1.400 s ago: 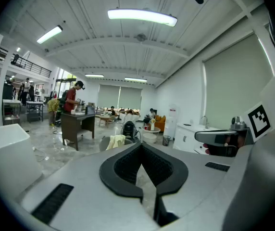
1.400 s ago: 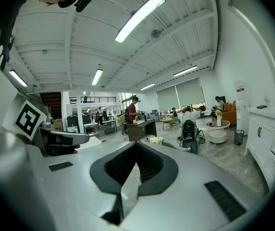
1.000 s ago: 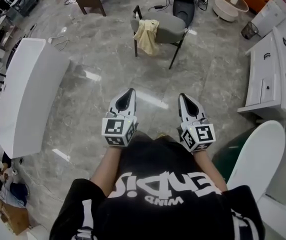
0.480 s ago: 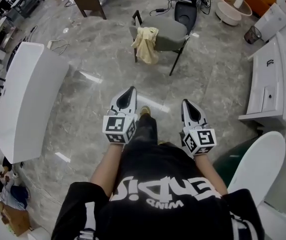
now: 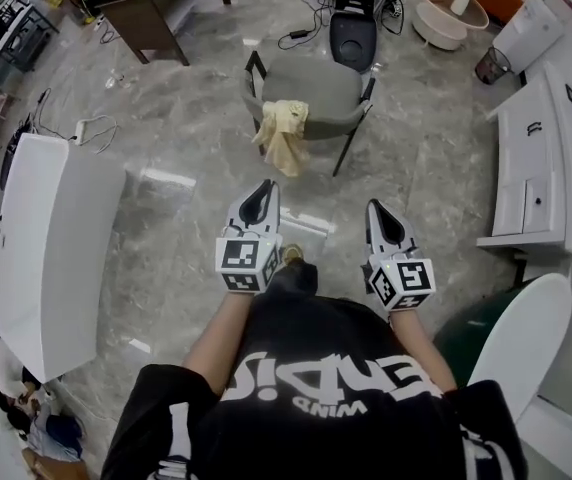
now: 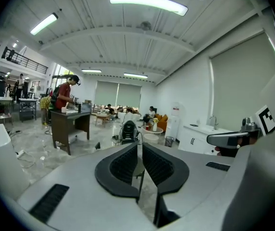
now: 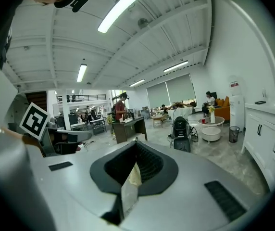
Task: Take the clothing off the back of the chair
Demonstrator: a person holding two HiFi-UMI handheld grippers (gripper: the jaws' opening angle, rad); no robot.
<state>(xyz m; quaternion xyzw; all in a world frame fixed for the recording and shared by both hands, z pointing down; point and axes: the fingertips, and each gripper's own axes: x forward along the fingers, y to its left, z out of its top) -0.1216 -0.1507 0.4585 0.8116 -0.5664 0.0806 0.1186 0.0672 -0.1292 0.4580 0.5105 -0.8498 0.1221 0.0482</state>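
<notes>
A pale yellow garment (image 5: 284,133) hangs over the back of a grey chair (image 5: 316,86) with black legs, up the middle of the head view. Both grippers are held out side by side, short of the chair and touching nothing. My left gripper (image 5: 263,192) points at the garment, its jaws together and empty; the left gripper view shows only a thin slit at the left gripper (image 6: 140,147). My right gripper (image 5: 378,211) is also shut and empty. Through the slit of the right gripper (image 7: 135,150) a sliver of the yellow garment (image 7: 133,174) shows.
A long white table (image 5: 51,238) stands at the left, white cabinets (image 5: 546,168) at the right and a round white tabletop (image 5: 521,338) at the lower right. Behind the chair are a black bag (image 5: 354,33), cables, a dark desk (image 5: 146,18) and a small round table (image 5: 446,13). Marble floor lies between me and the chair.
I have walked forward: the chair and garment have come nearer and lower in the head view. Both grippers stay shut, held out in front.
</notes>
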